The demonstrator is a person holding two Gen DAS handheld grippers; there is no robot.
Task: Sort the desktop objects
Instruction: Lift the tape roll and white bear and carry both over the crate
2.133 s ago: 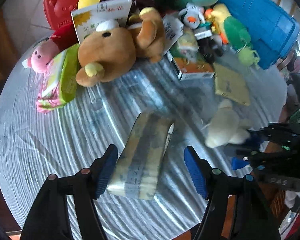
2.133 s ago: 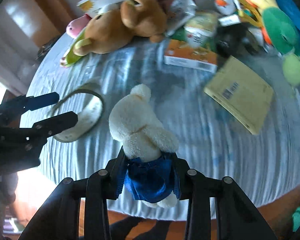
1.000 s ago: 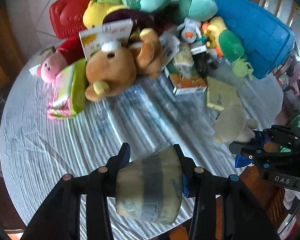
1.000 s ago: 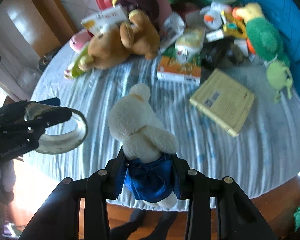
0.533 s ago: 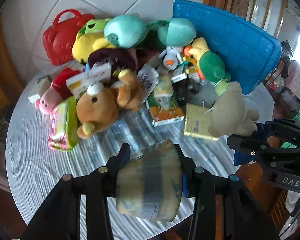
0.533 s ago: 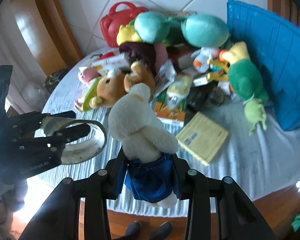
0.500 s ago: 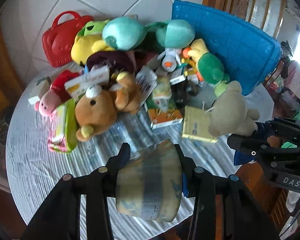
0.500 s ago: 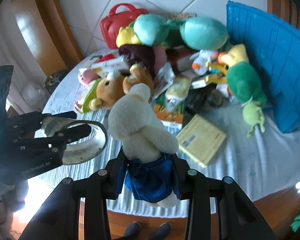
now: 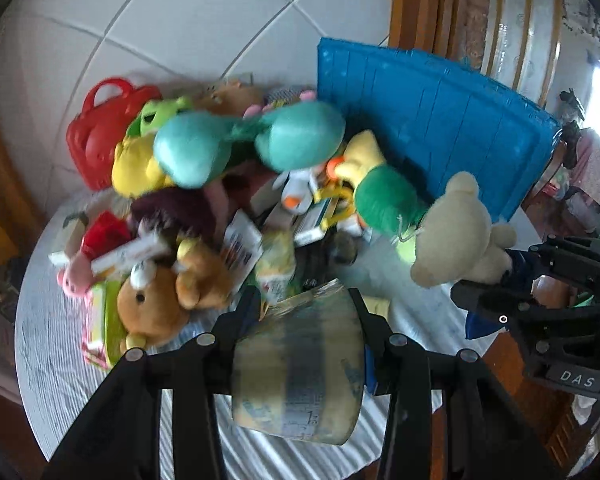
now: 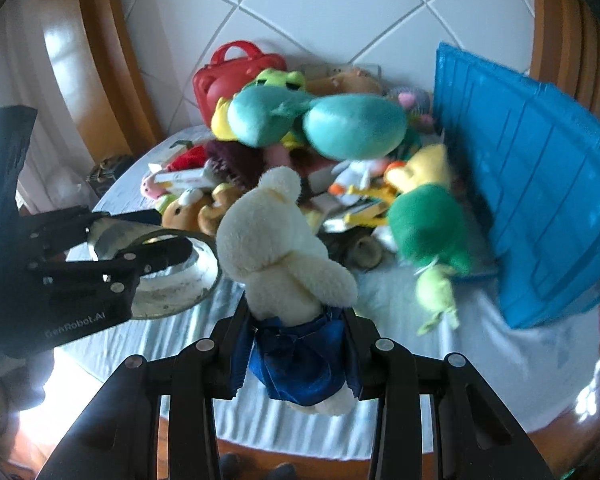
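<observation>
Lifting both things away from the table [image 9: 52,344], we now carry the roll of tape [image 9: 300,364] pinched in the left tongs [image 9: 306,312] and the white bear [image 10: 280,248] held by its blue trousers in the right tongs [image 10: 296,336], both tongs closed tight on their loads. A second ago they were low over the cloth; now they are higher and nearer to the toy pile [image 10: 312,132] and the blue crate [image 10: 540,184]. We judge the pickup finished, and dropping each thing into its proper place comes next.

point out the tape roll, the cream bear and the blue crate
tape roll [image 9: 300,364], left wrist view, on its outer band
cream bear [image 10: 272,248], right wrist view, on its back
blue crate [image 9: 432,120], left wrist view, on its ribbed wall
</observation>
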